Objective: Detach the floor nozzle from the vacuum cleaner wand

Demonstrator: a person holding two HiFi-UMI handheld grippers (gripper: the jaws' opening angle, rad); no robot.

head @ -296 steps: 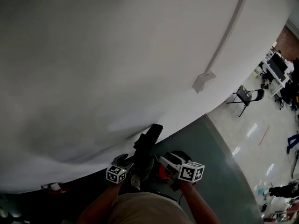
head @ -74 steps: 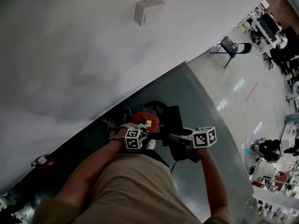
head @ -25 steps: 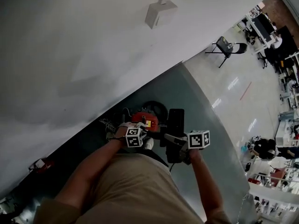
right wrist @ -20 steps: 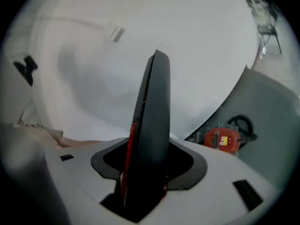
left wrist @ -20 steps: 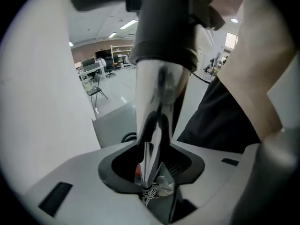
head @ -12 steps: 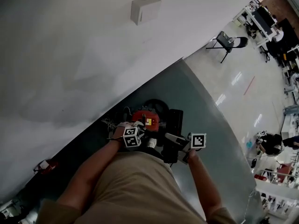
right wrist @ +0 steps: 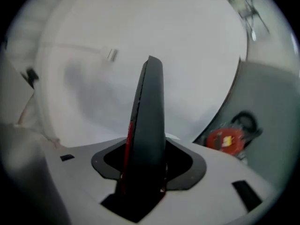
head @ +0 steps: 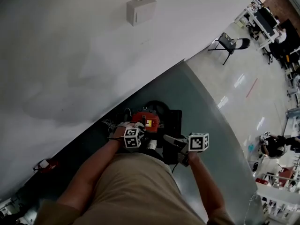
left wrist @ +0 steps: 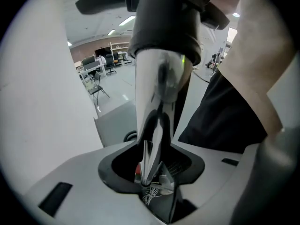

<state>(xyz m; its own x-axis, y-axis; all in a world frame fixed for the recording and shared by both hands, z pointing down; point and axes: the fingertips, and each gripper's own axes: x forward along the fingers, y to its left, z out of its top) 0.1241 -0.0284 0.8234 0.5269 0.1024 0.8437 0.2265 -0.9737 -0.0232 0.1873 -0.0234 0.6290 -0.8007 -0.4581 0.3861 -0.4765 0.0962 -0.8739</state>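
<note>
**Head view, nearest.** The person's beige-clad torso [head: 136, 191] fills the lower frame and cuts off both forearms. The left gripper [head: 140, 138] and the right gripper [head: 171, 139] come close together over a dark cluster. The junction between wand and nozzle cannot be made out there, so it is unclear whether the two are joined.

**Left gripper view.** The jaws stand almost together, clamped on the slim, bright chrome metal wand [left wrist: 157, 93]. It rises to a wide black plastic collar [left wrist: 164, 27] whose top is cut off by the frame edge. The wand shows in this view alone.

**Right gripper view.** The pads press on the flat black plastic floor nozzle [right wrist: 147, 125], seen edge-on. A thin red stripe runs down its left side, a detail no other view gives.

**Task object.** In the head view the floor nozzle [head: 176, 123] reads as a dark oblong slab. It lies just beside the round red vacuum body [head: 146, 120] and at the right gripper's tips.

**Beyond.** A grey-green floor mat [head: 197, 93] lies under the cluster. Behind it is a white wall [head: 70, 55] carrying a small white box [head: 140, 11]. Far off, a black folding chair [head: 232, 42] stands on glossy flooring.
</note>
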